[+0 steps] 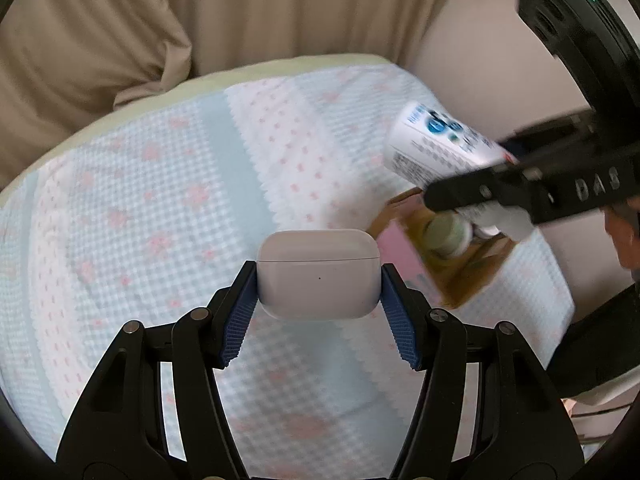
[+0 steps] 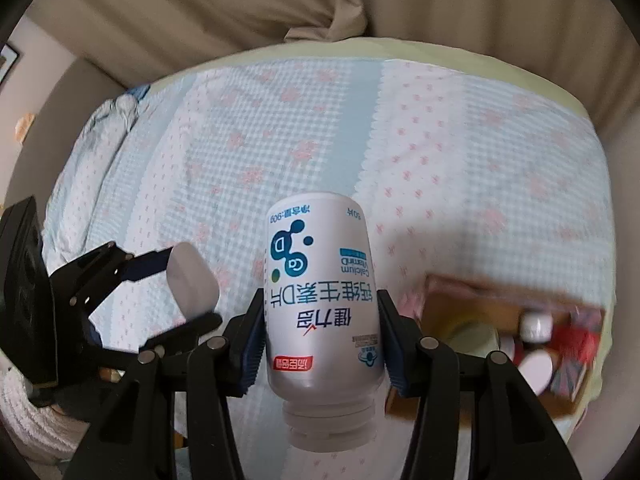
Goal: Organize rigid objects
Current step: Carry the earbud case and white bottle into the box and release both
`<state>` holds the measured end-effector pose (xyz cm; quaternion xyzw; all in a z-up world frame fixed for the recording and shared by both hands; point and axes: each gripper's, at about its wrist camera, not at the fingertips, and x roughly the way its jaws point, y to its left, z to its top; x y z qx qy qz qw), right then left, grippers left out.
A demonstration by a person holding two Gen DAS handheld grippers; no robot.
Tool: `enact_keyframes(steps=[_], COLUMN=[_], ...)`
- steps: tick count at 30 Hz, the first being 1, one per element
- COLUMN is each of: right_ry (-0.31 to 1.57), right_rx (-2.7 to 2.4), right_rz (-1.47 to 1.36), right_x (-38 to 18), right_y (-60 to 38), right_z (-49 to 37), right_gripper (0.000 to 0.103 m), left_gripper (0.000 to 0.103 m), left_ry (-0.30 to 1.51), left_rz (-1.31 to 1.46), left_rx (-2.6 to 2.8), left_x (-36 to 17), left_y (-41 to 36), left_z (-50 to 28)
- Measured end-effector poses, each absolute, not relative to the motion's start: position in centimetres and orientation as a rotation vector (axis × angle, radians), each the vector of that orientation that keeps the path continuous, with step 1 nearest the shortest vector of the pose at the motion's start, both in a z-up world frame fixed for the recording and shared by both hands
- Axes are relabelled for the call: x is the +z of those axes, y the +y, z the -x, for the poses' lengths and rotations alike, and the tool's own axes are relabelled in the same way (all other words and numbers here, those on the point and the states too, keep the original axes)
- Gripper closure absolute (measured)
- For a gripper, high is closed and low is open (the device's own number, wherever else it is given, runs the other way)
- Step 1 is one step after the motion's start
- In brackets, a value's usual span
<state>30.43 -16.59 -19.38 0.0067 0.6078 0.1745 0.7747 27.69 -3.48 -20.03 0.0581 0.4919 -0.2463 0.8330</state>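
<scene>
white earbud case (image 1: 318,276) clamped in left tool (image 1: 319,292), bottle (image 2: 322,300) in right tool (image 2: 322,336)

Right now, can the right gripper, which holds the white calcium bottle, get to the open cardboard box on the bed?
Probably yes. The right gripper is shut on the white calcium bottle, above the checked blue and pink bedspread. The open cardboard box lies just beside it, with nothing between. The jars inside leave little room.

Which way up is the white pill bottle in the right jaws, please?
Upside down: the pill bottle has its cap nearest the camera, and its label reads inverted.
</scene>
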Motion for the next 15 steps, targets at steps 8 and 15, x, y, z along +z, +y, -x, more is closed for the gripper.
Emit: enact_keyframes(steps=[8, 15], right_ry=[1.286, 1.297], right_rx=[0.284, 0.238], right_rz=[-0.113, -0.157], right_x=[-16.9, -17.3], right_y=[-24.6, -32.8], right_z=[-24.4, -21.9], right_gripper=[0.056, 0.056], left_gripper=[0.046, 0.046], left_ry=[1.037, 1.07], left_rz=[-0.104, -0.078], left_rx=[-0.534, -0.501], left_x=[-17.5, -18.2], left_y=[-9.0, -15.8], left_z=[-24.9, -22.0])
